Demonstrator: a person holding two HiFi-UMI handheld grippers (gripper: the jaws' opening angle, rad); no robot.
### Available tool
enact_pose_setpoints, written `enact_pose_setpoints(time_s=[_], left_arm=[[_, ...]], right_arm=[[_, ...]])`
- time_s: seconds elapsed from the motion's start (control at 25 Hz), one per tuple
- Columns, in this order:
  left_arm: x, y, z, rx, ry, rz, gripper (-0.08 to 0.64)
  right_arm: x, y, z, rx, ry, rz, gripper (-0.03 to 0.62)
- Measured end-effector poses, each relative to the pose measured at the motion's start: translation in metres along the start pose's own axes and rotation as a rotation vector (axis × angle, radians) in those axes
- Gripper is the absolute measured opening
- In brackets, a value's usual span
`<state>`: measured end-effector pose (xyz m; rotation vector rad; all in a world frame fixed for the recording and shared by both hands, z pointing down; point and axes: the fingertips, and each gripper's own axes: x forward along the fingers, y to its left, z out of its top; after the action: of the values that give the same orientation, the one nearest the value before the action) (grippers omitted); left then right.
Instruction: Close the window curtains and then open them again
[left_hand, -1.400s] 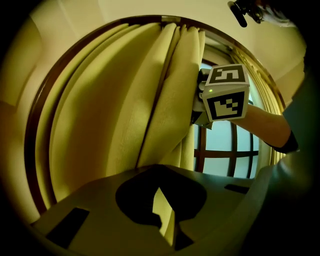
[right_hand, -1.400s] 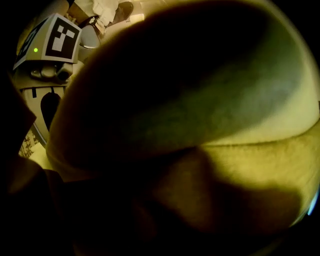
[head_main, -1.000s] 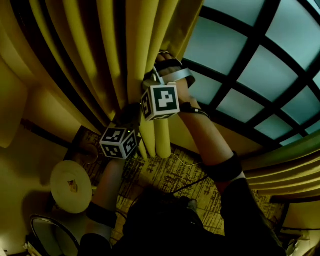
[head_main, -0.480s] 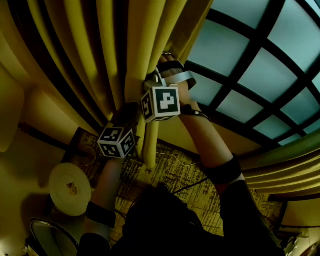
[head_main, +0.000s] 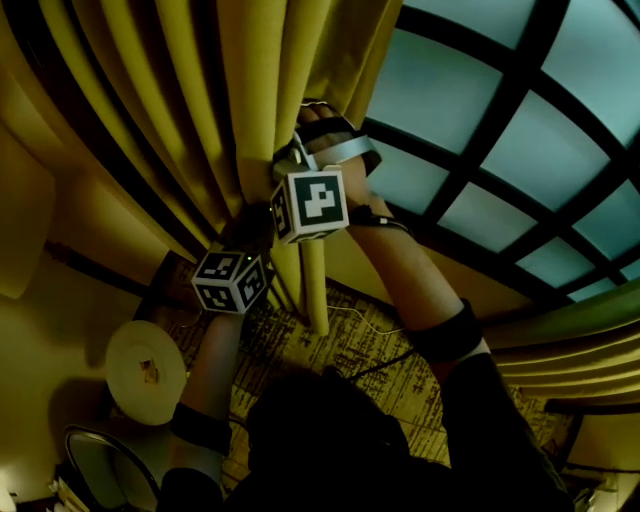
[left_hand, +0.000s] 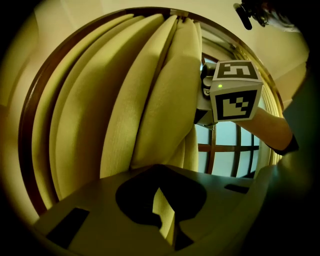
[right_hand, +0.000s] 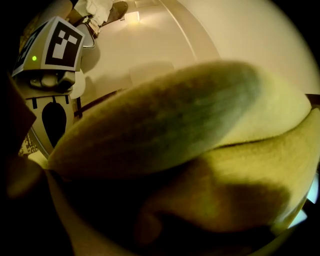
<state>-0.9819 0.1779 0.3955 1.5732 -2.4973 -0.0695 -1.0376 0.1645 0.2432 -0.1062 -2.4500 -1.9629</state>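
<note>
A yellow pleated curtain (head_main: 250, 90) hangs bunched at the left of the window (head_main: 500, 120). Both grippers hold its edge folds close together. My left gripper (head_main: 258, 222) is lower, its marker cube toward me, and shut on a thin fold of the curtain (left_hand: 150, 100), which shows between its jaws (left_hand: 165, 220). My right gripper (head_main: 305, 125) is just above it, at the curtain's window-side edge. In the right gripper view the curtain (right_hand: 200, 125) fills the picture and hides the jaws, which are shut on the fabric. The left gripper's cube (right_hand: 55, 45) is at the upper left there.
The window has a dark grid of bars over pale glass (left_hand: 225, 145). A second yellow curtain (head_main: 580, 330) is gathered at the right. Below are a patterned carpet (head_main: 340, 350), a round white table (head_main: 145, 365) and a chair (head_main: 100, 470) at the lower left.
Both grippers keep their hold and stay almost in place. The loose fold hanging under the right gripper has swung a little.
</note>
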Motion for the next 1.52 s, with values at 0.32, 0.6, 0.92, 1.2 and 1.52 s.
enact_pose_setpoints(time_s=[0.32, 0.6, 0.92, 1.2, 1.52], left_arm=[[-0.001, 0.028, 0.007, -0.003, -0.01, -0.036, 0.006], [-0.01, 0.082, 0.009, -0.015, 0.02, -0.082, 0.006], [-0.025, 0.147, 0.014, -0.033, 0.026, -0.054, 0.006], [-0.044, 0.211, 0.025, -0.058, 0.004, -0.008, 0.006], [-0.053, 0.26, 0.035, -0.073, -0.011, -0.001, 0.006]], right_arm=[[0.026, -0.002, 0.015, -0.012, 0.023, -0.003, 0.046], [0.074, -0.005, 0.044, -0.021, 0.07, -0.016, 0.046], [0.135, 0.017, 0.087, -0.051, 0.055, 0.043, 0.046], [0.187, 0.021, 0.131, -0.053, 0.016, 0.057, 0.046], [0.235, 0.026, 0.168, -0.065, -0.016, 0.084, 0.046]])
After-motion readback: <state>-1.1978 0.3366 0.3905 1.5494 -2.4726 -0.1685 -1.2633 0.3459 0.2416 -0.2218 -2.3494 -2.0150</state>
